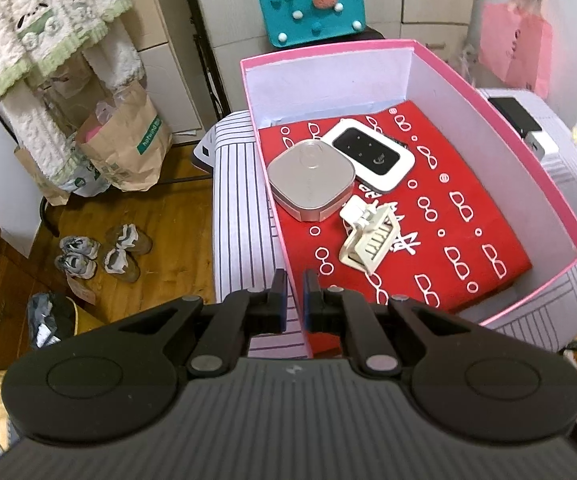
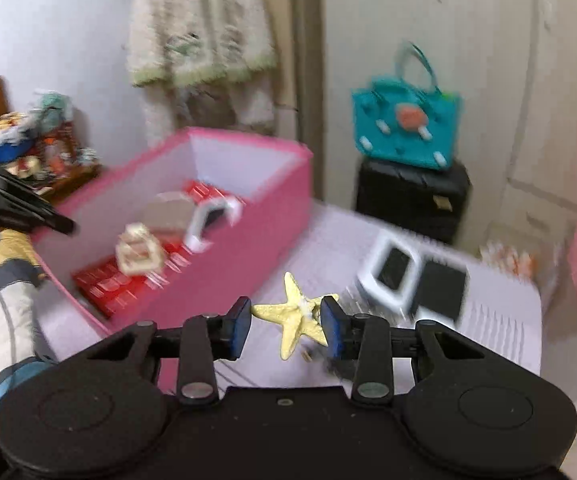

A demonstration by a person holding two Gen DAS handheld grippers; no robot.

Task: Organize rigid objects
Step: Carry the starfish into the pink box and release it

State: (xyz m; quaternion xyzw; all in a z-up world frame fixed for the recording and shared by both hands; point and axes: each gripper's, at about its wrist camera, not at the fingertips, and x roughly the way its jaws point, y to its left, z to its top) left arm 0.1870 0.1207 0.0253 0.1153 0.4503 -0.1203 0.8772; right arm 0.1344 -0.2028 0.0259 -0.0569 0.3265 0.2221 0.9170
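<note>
A pink box [image 1: 500, 152] with a red patterned liner stands on a striped surface. In it lie a silver square case [image 1: 310, 186], a white and black pocket router [image 1: 372, 154] and a cream hair claw [image 1: 370, 242]. My left gripper [image 1: 295, 296] is shut on the box's near wall. My right gripper [image 2: 287, 322] is shut on a yellow starfish [image 2: 296, 312], held above the striped surface to the right of the pink box [image 2: 228, 256]. The right view is blurred by motion.
A white and black device [image 2: 394, 276] and a black flat item [image 2: 442, 288] lie on the striped surface [image 2: 500, 320] right of the box. A teal bag [image 2: 406, 128] sits on a black suitcase [image 2: 412, 200]. Paper bags [image 1: 128, 148] and shoes [image 1: 104, 252] are on the floor.
</note>
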